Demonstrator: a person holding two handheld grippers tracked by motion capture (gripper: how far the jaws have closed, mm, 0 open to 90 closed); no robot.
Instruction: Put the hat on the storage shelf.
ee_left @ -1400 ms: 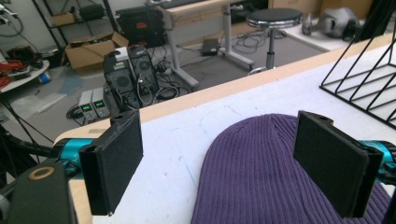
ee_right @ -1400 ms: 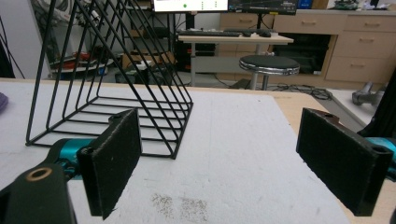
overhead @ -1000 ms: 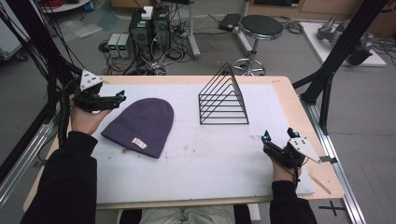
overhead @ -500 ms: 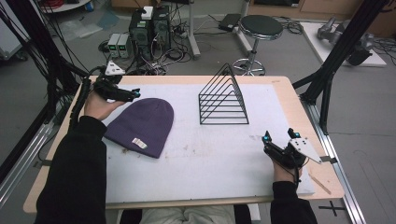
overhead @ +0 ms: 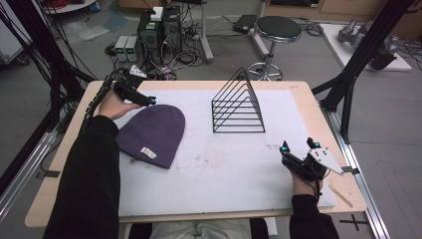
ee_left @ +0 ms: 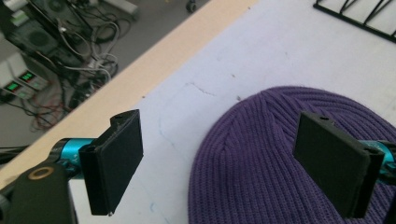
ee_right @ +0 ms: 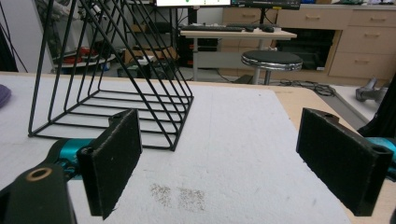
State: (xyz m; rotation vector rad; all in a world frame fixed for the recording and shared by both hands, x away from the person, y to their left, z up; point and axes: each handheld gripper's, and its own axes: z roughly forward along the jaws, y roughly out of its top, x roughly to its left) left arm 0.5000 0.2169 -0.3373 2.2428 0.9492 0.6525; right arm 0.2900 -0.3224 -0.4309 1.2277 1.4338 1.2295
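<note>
White padding covers most of a light wooden table (overhead: 318, 107) in a workshop, with computer towers (overhead: 160, 27), tangled cables and a round black stool (overhead: 277, 28) on the grey floor beyond its far edge. On the padding's left half lies a purple knitted beanie (overhead: 153, 133), flat, its rounded crown toward the far left and a small pale label near its open edge. A person's left hand (overhead: 113, 104), reaching in on a black sleeve, holds the left gripper (overhead: 147, 101) at the crown of the beanie; from the left gripper view its two black jaws stand wide apart, released, one above bare padding just beside the hat, the other over the ribbed purple knit (ee_left: 261, 154), and whether either pad touches the fabric cannot be told. A black wire rack (overhead: 238, 105) with a triangular profile stands upright on the far middle of the padding, well apart from the hat. Near the table's right front corner the right hand (overhead: 304, 183) holds the right gripper (overhead: 297, 144), which points toward the far side; in the right gripper view its jaws are likewise spread wide with nothing between them, the wire rack (ee_right: 112, 74) ahead to their left and a faint brown smudge (ee_right: 180, 196) on the padding between them.
</note>
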